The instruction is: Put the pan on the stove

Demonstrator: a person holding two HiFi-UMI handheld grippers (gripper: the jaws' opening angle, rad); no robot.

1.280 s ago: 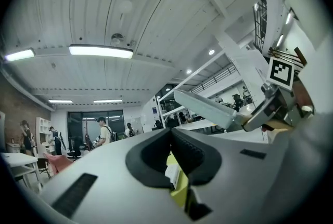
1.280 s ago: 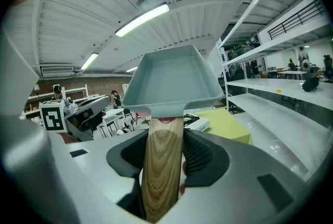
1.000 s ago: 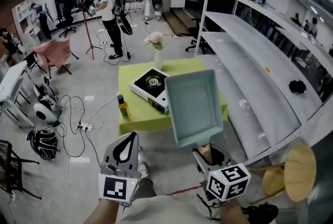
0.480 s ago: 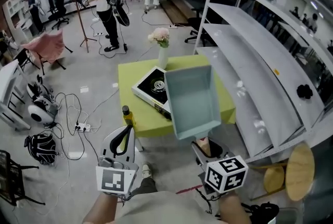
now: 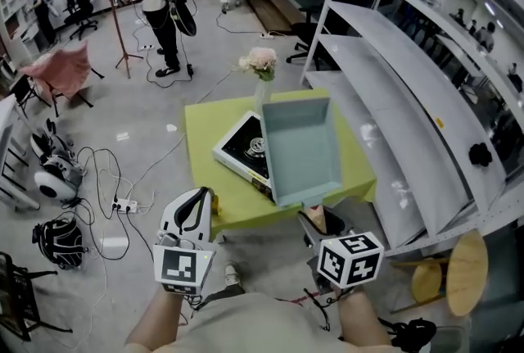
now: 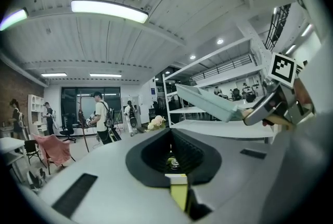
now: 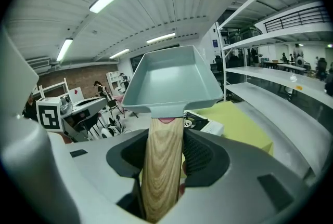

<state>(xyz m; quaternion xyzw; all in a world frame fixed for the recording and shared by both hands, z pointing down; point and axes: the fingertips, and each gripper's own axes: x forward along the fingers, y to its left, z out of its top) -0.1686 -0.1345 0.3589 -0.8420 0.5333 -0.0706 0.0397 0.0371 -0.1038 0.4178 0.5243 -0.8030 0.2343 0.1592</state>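
My right tool (image 7: 164, 151) is clamped on the wooden handle (image 7: 162, 166) of the pale blue-green pan (image 5: 299, 151), jaws pressed to either side of it. The pan is up in the air, clear of everything, its open side up and tipped a little. From the head view it hangs over the near right part of the yellow-green table (image 5: 209, 138) and covers part of the stove (image 5: 244, 148), which sits skewed around the table's middle. A vase of flowers (image 5: 262, 66) stands at the far edge. My left tool (image 5: 195, 208) is closed on nothing, off the table's near left corner.
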